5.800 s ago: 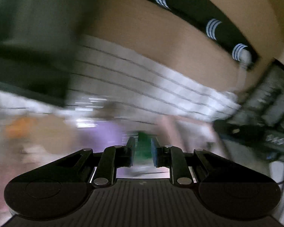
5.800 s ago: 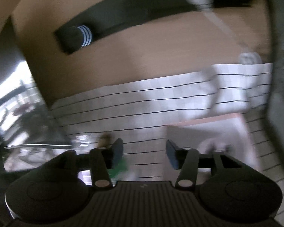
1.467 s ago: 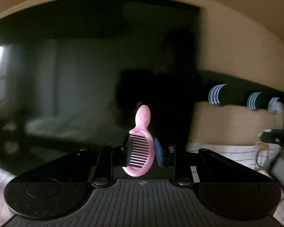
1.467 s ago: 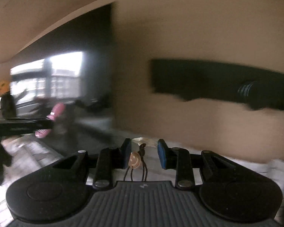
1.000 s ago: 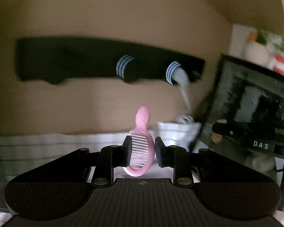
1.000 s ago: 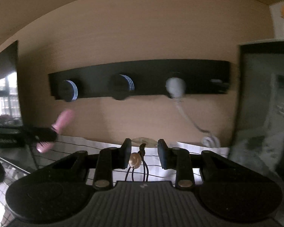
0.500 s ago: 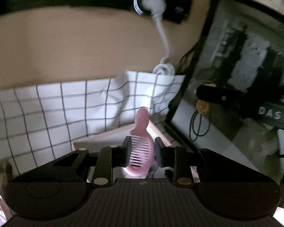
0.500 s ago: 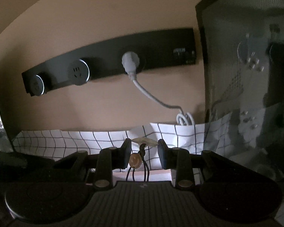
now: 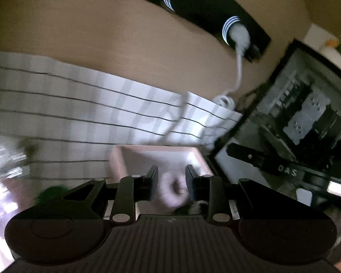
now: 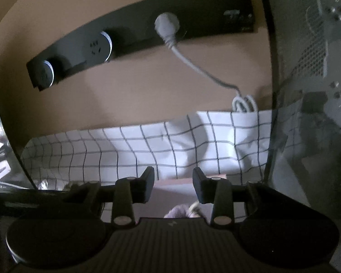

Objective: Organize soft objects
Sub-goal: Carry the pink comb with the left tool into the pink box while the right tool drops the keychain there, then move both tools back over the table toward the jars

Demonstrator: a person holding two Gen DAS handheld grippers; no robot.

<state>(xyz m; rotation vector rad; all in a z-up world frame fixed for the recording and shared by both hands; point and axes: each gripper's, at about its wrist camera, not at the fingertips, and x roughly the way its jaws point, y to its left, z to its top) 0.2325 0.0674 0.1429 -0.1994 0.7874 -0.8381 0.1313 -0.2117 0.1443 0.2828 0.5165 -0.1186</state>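
Both tools are released and hold nothing. The left tool (image 9: 171,178) sits above the pink tray (image 9: 161,151), with a blurred pale scrunchie (image 9: 174,192) lying in the tray between its fingers. The right tool (image 10: 173,183) hovers over the same tray (image 10: 170,183) on the checked cloth (image 10: 147,147), scrunchie (image 10: 178,211) just below it.

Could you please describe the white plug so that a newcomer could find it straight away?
Start at the long black power strip on the tan wall. The white plug sits right of two round empty sockets; it alone trails a pale cable to a coil behind the checked cloth.
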